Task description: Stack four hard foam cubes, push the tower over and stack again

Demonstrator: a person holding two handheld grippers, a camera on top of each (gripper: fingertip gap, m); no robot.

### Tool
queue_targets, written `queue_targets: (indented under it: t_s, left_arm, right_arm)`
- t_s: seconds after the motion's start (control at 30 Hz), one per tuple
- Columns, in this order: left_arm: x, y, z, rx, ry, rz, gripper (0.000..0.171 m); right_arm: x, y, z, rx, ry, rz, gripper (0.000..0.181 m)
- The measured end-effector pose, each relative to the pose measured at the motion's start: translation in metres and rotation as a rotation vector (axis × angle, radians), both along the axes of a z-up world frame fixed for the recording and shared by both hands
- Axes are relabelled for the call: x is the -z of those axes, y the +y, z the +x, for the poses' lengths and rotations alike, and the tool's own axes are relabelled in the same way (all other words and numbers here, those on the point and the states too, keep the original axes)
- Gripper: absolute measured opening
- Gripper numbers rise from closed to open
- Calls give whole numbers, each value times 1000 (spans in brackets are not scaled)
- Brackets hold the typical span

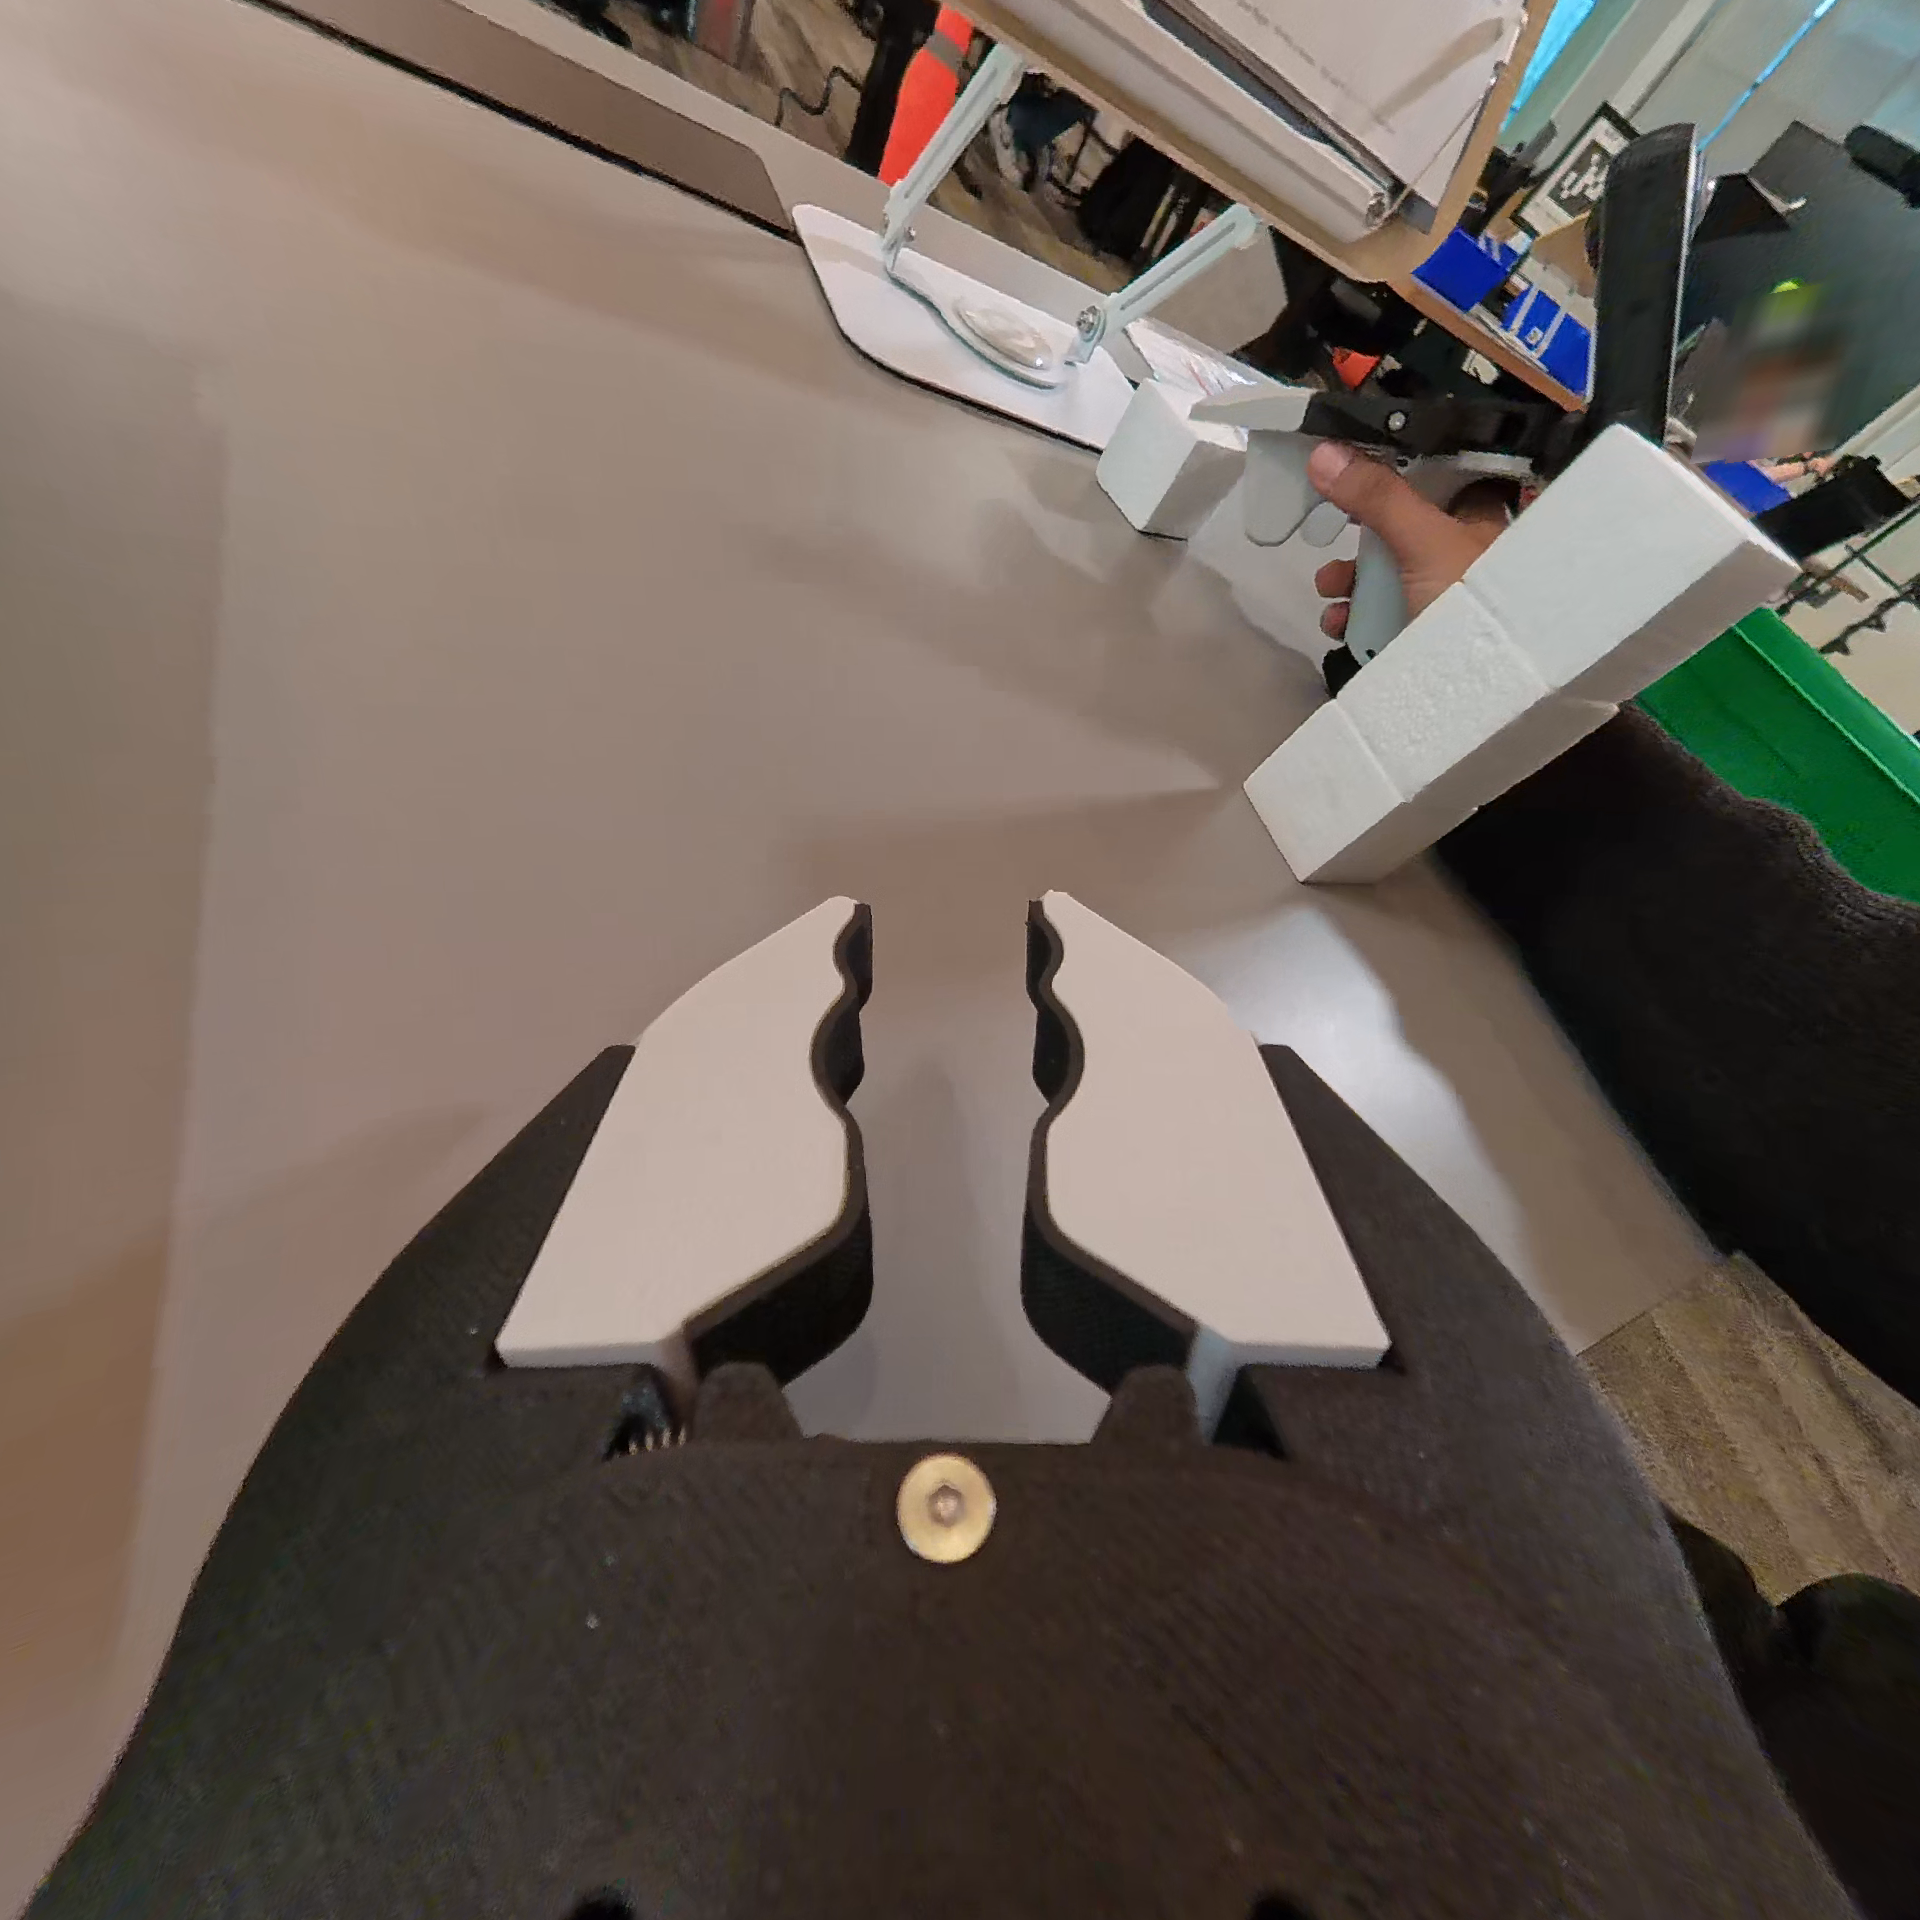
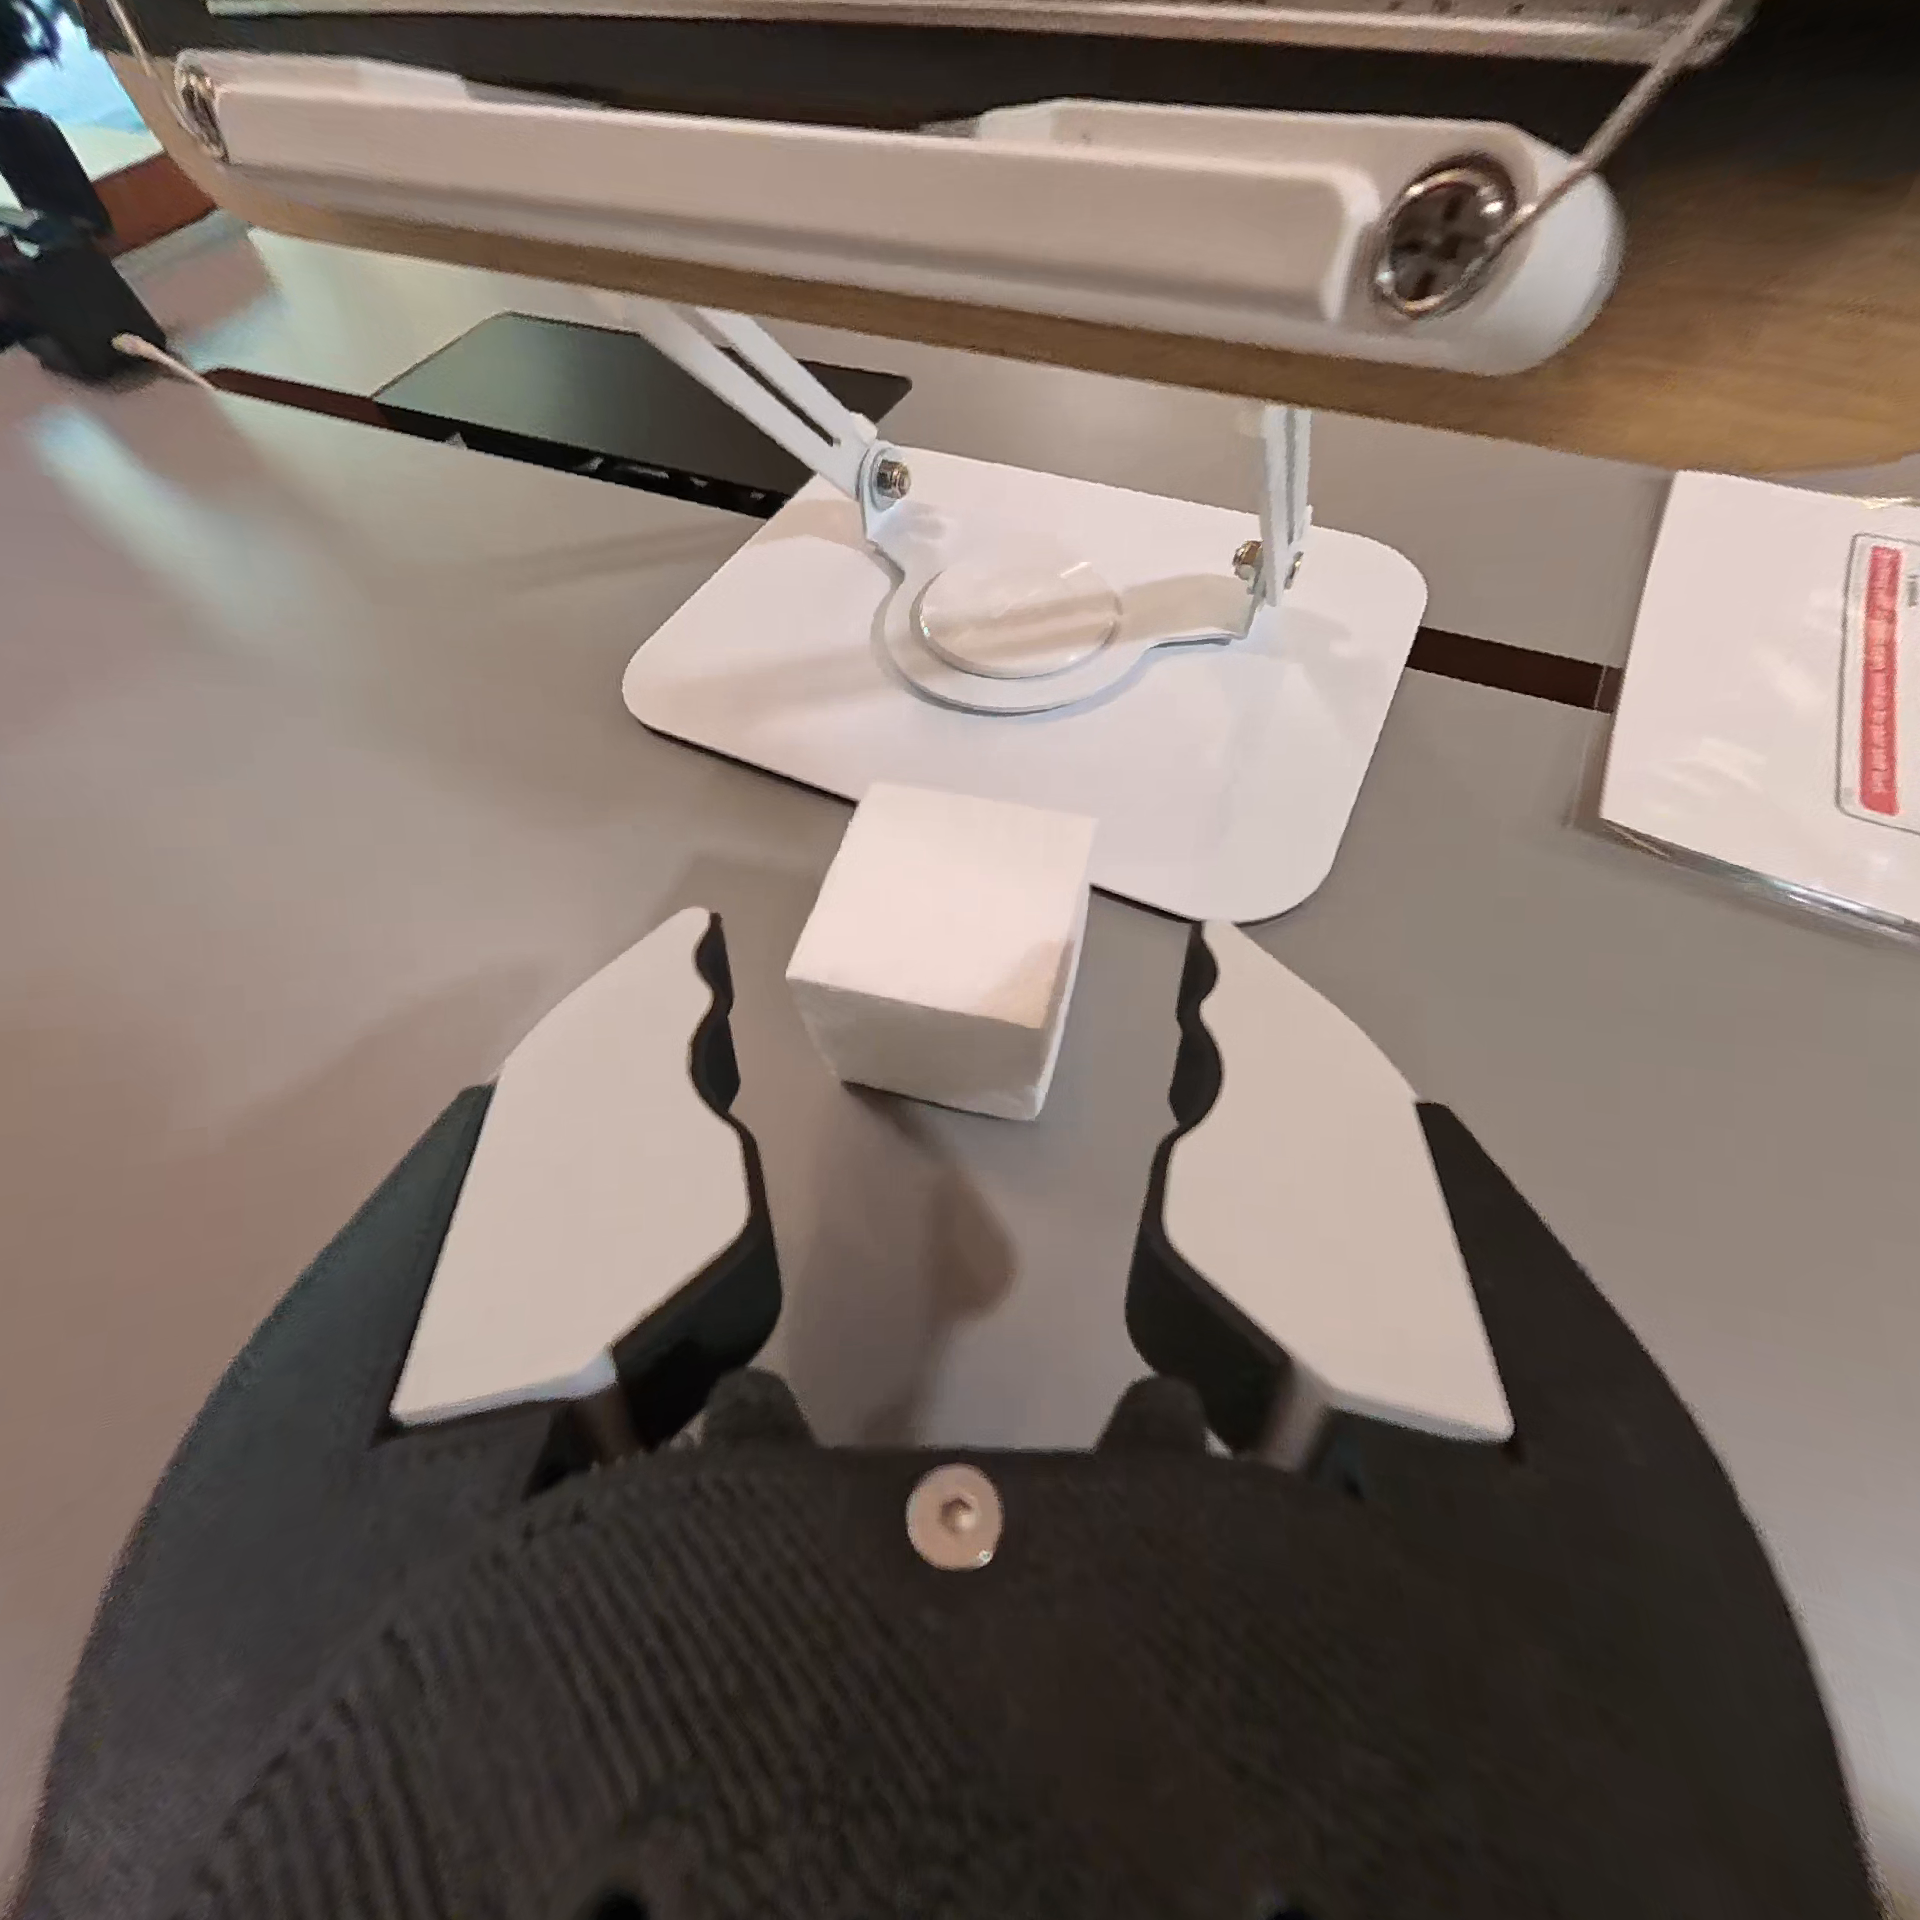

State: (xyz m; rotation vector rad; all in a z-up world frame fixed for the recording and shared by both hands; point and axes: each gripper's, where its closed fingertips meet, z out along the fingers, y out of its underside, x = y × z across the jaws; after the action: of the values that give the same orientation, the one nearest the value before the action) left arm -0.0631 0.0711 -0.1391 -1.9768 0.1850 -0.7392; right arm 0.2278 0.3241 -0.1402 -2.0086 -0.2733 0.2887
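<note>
On a smooth grey table (image 2: 312, 790), a white stand base (image 2: 1039, 717) carries two slanted white struts up to a tilted board edged with a white bar (image 2: 790, 197). A sleeved white sheet (image 2: 1766, 686) lies to its right, and a dark panel (image 2: 582, 384) sits behind. Beyond the table edge the room shows desks, a green bin (image 1: 1787, 717), an orange cone (image 1: 925, 83) and a strip of wood-look floor (image 1: 1745, 1392).

There are two white foam pieces: one small white block (image 2: 945, 966) just before the stand base, touching or overlapping its front edge, and one long foam piece (image 1: 1507, 655) at the table's right edge.

The right gripper (image 2: 956, 935) stands wide apart, its tips flanking the block without touching it; a hand (image 1: 1403, 530) grips its handle. The left gripper (image 1: 949, 914) is narrowly parted, holding nothing, over bare table.
</note>
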Motion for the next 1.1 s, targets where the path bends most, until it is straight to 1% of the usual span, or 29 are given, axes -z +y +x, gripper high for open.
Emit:
queue_targets:
  t_s: [0.07, 0.13, 0.2, 0.27, 0.33, 0.4, 0.53, 0.67, 0.8, 0.97, 1.1]
  left_arm:
    - [-1, -1, 2, 9, 22, 15, 29]
    - [-1, -2, 5, 18, 46, 24, 29]
    - [-1, -3, 7, 25, 64, 35, 29]
    - [-1, -4, 8, 31, 75, 39, 29]
    - [0, -4, 9, 36, 79, 33, 29]
    - [1, -4, 8, 33, 78, 29, 29]
    - [2, -4, 9, 35, 75, 19, 29]
    - [6, -5, 12, 55, 69, -3, 29]
    - [7, -6, 13, 64, 57, -18, 29]
    - [9, -6, 14, 62, 60, -28, 29]
    - [11, -7, 16, 70, 84, -25, 30]
  right_arm:
    - [-3, 0, 3, 9, 44, 10, 81]
    - [-1, 1, 5, -4, 107, -17, 82]
    - [2, 1, 2, -52, 188, -65, 81]
    - [5, 1, -4, -116, 260, -112, 75]
    - [6, -1, -7, -148, 279, -129, 70]
    - [7, -2, -9, -153, 232, -126, 68]
    - [18, -1, -14, -134, 74, -151, 69]
    - [33, 2, -13, -100, -37, -224, 63]
    - [34, 2, -13, -86, -87, -213, 62]
    - [19, -3, -7, -63, -43, -117, 61]
    - [24, -12, 6, -64, -149, -121, 61]
